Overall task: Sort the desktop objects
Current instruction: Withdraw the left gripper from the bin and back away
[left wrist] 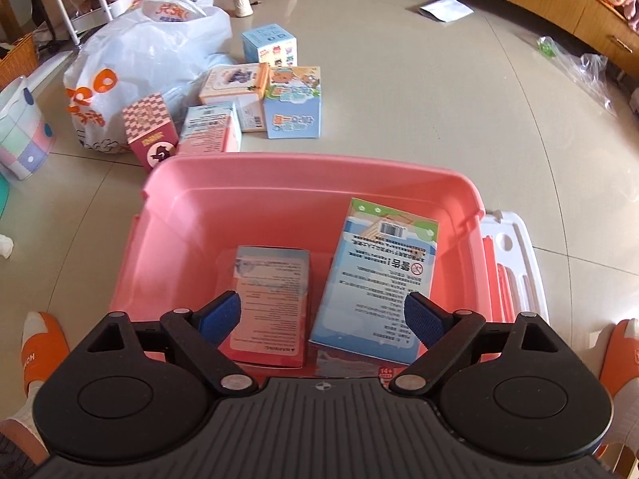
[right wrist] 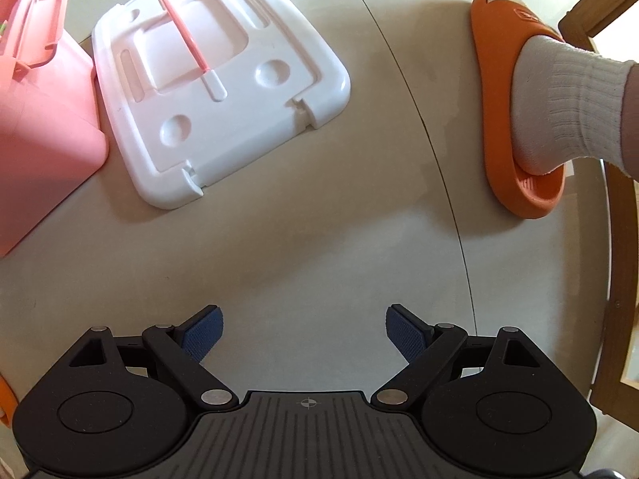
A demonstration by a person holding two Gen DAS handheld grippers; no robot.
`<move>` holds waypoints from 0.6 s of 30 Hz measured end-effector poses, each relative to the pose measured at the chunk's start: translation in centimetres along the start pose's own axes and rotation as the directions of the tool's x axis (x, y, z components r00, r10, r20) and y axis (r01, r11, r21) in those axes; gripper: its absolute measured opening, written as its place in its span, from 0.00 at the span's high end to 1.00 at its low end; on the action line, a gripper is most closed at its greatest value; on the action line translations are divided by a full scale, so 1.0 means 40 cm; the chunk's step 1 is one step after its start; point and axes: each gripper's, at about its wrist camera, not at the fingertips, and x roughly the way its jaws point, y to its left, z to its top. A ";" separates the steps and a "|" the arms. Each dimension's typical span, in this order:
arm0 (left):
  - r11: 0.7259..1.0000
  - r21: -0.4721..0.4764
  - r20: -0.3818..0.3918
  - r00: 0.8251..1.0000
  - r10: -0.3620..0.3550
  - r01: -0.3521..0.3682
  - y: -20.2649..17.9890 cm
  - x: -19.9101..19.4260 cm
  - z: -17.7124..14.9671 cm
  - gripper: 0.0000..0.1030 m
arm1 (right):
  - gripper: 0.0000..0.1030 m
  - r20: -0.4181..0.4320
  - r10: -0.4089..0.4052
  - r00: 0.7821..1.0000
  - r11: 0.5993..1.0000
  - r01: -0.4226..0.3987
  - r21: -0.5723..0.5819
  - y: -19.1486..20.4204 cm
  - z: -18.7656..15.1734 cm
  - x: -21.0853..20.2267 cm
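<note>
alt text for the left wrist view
An open claw hangs over a pink bin holding two boxes, gripping nothing. Five more boxes and a white bag sit on the floor beyond.

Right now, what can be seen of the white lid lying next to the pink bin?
The white lid looks like glossy moulded plastic, roughly rectangular with rounded corners. It has a raised centre panel, round dimples, narrow slots and notches at two corners. A pink-and-white handle strip lies across its middle. It rests flat on the tiled floor, one edge against the pink bin. Nothing grips it.
</note>
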 end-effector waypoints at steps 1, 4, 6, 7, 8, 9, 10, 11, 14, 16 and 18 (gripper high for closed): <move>1.000 -0.006 0.001 1.000 0.003 -0.003 0.008 -0.006 0.000 0.12 | 0.16 0.003 -0.001 1.000 1.000 0.001 -0.001 -0.001 0.000 -0.005; 1.000 -0.019 0.007 1.000 0.017 -0.017 0.027 -0.024 -0.003 0.12 | 0.16 0.016 0.001 1.000 1.000 -0.001 -0.002 -0.001 0.000 -0.024; 0.999 -0.033 0.010 1.000 0.019 -0.019 0.038 -0.037 -0.006 0.12 | 0.16 0.023 0.004 1.000 1.000 -0.003 -0.006 0.000 0.000 -0.032; 0.999 -0.040 0.009 1.000 0.018 -0.018 0.043 -0.042 -0.009 0.12 | 0.16 0.024 0.004 1.000 1.000 -0.004 -0.010 0.001 -0.002 -0.033; 0.999 -0.045 0.006 1.000 0.016 -0.016 0.047 -0.047 -0.011 0.12 | 0.16 0.025 0.005 1.000 1.000 -0.005 -0.013 0.002 -0.003 -0.036; 0.999 -0.051 0.004 1.000 0.014 -0.014 0.051 -0.052 -0.014 0.12 | 0.16 0.024 0.007 1.000 1.000 -0.006 -0.014 0.002 -0.005 -0.037; 0.998 -0.056 0.002 1.000 0.011 -0.011 0.054 -0.058 -0.018 0.12 | 0.16 0.022 0.008 1.000 1.000 -0.008 -0.013 0.001 -0.005 -0.038; 0.998 -0.060 0.002 1.000 0.007 -0.007 0.057 -0.063 -0.022 0.12 | 0.16 0.020 0.010 1.000 1.000 -0.010 -0.012 0.000 -0.005 -0.040; 0.997 -0.075 0.001 1.000 0.004 -0.004 0.062 -0.079 -0.039 0.12 | 0.16 0.023 0.011 1.000 1.000 -0.011 -0.009 -0.003 -0.005 -0.048; 0.997 -0.080 0.002 1.000 0.005 -0.005 0.063 -0.088 -0.050 0.12 | 0.16 0.029 0.011 1.000 1.000 -0.011 -0.012 -0.004 -0.004 -0.054; 0.997 -0.080 0.000 1.000 0.004 -0.004 0.062 -0.097 -0.060 0.12 | 0.16 0.032 0.013 0.999 1.000 -0.012 -0.016 -0.004 -0.005 -0.059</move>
